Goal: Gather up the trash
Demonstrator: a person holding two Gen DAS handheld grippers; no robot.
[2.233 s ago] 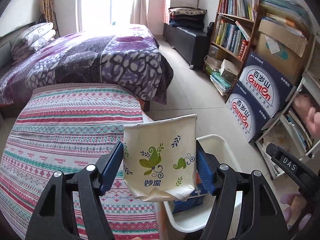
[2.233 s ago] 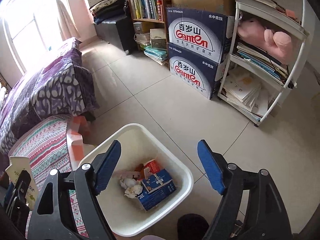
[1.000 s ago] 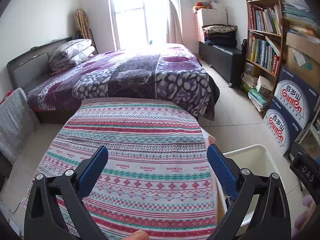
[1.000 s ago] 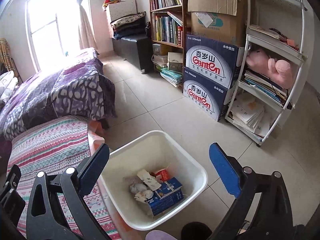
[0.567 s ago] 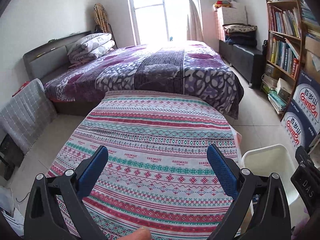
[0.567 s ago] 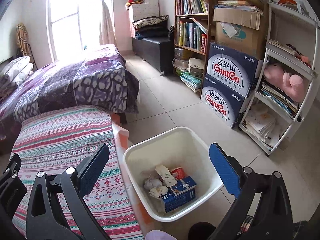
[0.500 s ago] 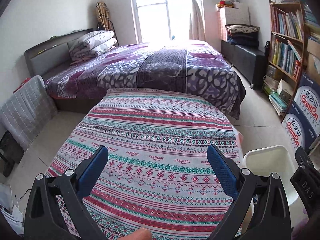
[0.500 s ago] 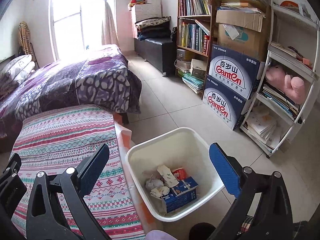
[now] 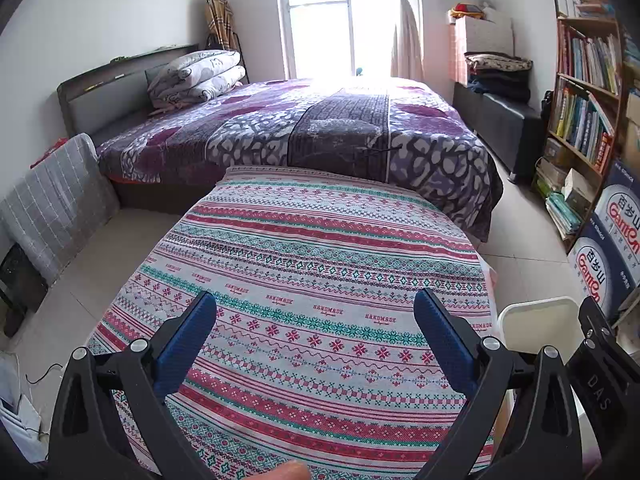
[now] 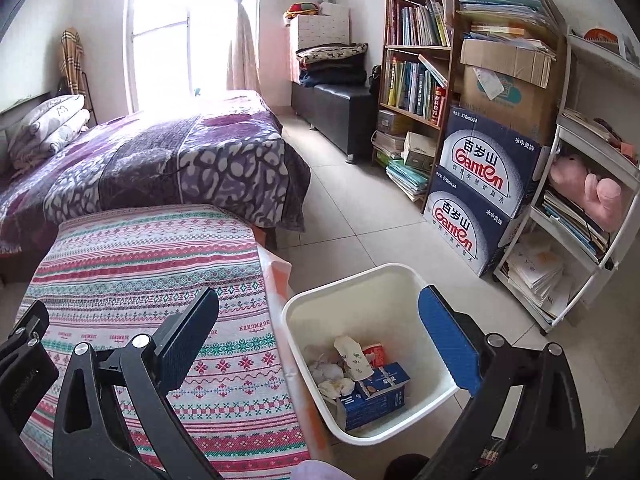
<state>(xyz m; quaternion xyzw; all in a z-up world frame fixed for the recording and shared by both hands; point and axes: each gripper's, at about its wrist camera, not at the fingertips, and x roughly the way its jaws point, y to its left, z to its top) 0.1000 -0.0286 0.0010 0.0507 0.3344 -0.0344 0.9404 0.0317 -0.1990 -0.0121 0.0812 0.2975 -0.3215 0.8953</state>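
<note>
Both jaws gape wide, empty: left gripper (image 9: 314, 338) over the striped table (image 9: 320, 264), right gripper (image 10: 318, 340) above the white bin (image 10: 400, 284) on the floor to its right. Trash (image 10: 360, 372) fills the bin; crumpled pieces are indistinct.

White square bin (image 10: 384, 284) sits on the floor right beside the table, holding a blue carton (image 10: 376, 394), crumpled tissues (image 10: 332, 376), a flattened paper cup (image 10: 354, 356).

one white bin (image 10: 372, 280), one blue carton (image 10: 376, 394) inside it, two stacked ganten boxes (image 10: 486, 160), two grippers, one bed (image 9: 320, 128).
</note>
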